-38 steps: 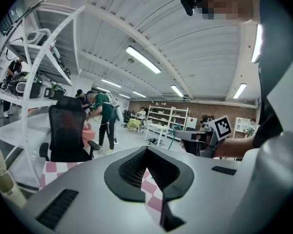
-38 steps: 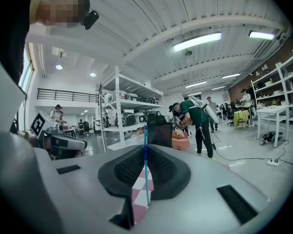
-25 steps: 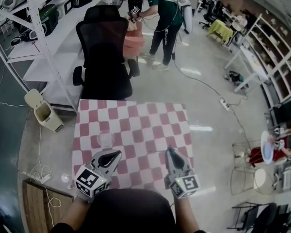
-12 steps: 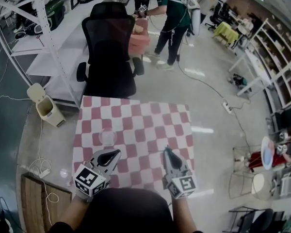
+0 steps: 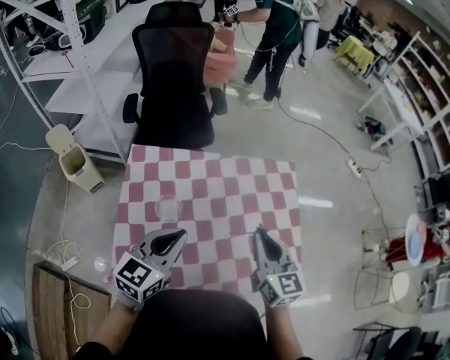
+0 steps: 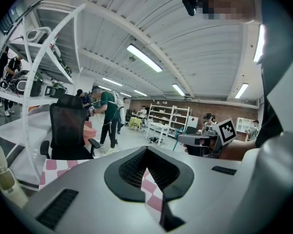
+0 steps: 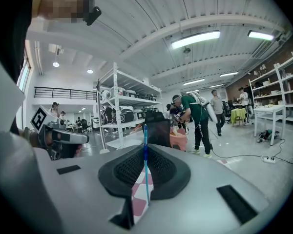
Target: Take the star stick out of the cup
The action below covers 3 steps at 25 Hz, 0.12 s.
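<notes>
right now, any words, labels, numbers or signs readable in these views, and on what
No readable text in any view.
Marker cubes on the left gripper and right gripper: black-and-white square patterns, not letters.
Items on the shelving: any labels too small to read.
Blue stick in the right gripper, cup, checkered tablecloth: no print visible.
</notes>
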{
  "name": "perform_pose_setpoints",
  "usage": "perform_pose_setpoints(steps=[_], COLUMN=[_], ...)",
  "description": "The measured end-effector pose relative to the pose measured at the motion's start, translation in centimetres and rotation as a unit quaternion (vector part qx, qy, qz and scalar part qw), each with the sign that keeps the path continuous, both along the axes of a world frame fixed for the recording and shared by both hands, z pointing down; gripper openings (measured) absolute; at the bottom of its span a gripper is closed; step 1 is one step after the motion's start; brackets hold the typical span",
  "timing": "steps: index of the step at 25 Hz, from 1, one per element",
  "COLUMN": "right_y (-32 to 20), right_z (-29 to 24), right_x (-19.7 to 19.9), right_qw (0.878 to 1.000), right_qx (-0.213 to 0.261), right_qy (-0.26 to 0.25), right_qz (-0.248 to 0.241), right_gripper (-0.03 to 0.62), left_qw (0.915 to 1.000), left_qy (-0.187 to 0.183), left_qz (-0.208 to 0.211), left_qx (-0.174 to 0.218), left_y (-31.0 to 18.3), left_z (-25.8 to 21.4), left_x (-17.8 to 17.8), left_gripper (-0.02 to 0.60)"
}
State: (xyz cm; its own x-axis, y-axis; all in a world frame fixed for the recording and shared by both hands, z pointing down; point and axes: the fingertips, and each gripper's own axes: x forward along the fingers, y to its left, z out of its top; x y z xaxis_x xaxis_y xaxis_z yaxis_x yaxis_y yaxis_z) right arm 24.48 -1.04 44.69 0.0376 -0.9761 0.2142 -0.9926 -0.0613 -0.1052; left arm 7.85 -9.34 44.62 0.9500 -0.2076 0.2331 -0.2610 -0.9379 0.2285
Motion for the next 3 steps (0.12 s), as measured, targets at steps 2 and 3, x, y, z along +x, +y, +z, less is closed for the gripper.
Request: perform_pose_setpoints(steps=[2,3], right_y=[0.2,0.28], right_z=[0.09,0.13], right_x=[0.01,0.02], right_qw=[1.0,1.0], right_qx=[-0.002,-0.003], right_qy=[0.0,0.0], right_qz=[0.0,0.001], right_gripper=[0.029,0.029], left_qw=[1.0,1.0], left_qy=[-0.001,-0.002], left_qz=[-0.001,-0.002], left_qx=[0.0,-0.001], left_y=[0.21,0.32], left_z=[0.0,0.01], left_x=[-0.02,-0.03], left_gripper=[0.039,0.039])
